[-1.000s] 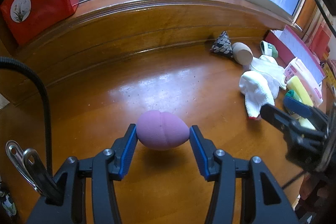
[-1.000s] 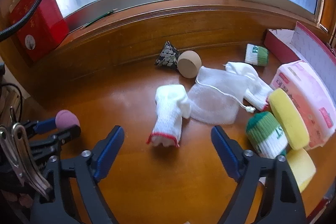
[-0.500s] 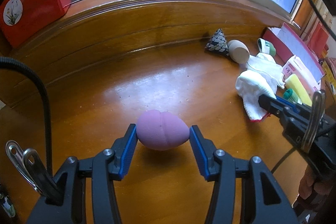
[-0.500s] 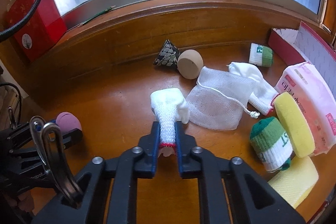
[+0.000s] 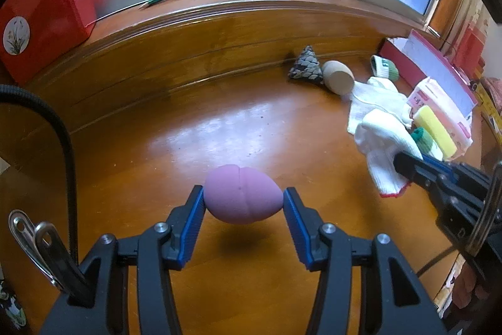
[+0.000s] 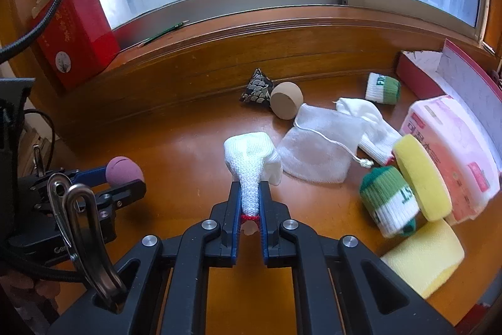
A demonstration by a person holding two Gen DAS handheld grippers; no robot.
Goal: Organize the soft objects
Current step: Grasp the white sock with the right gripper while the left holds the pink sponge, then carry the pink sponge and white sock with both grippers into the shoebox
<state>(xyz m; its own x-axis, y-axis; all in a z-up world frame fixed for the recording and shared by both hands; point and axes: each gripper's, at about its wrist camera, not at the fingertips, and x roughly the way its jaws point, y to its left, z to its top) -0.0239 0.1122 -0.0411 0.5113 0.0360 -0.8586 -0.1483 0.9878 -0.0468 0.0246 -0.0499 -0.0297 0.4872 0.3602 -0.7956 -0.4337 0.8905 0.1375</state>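
- The right gripper (image 6: 250, 203) is clamping the red-trimmed cuff of a white knitted glove (image 6: 251, 159); its jaws have just been closing from wide apart onto the fabric, so a second soft item is now in hand, judged ready to be carried off and sorted.
- The left gripper (image 5: 243, 203) is grasping a purple egg-shaped sponge (image 5: 242, 193) above the table (image 5: 219, 127), a shadow lying beneath it.
- The glove's fingers are draping forward near the middle of the table, just left of a white mesh pouch (image 6: 317, 153).
- Farther right, a green-and-white rolled sock (image 6: 389, 200), yellow sponges (image 6: 420, 178) and a pink tissue pack (image 6: 455, 153) are crowding together.
- The right wrist view alone is showing the pinch on the cuff; the left wrist view is showing the glove hanging from that gripper's tip, at far right.
- A patterned pouch (image 5: 307, 65) and a tan ball (image 5: 338, 77) are waiting by the far wall.
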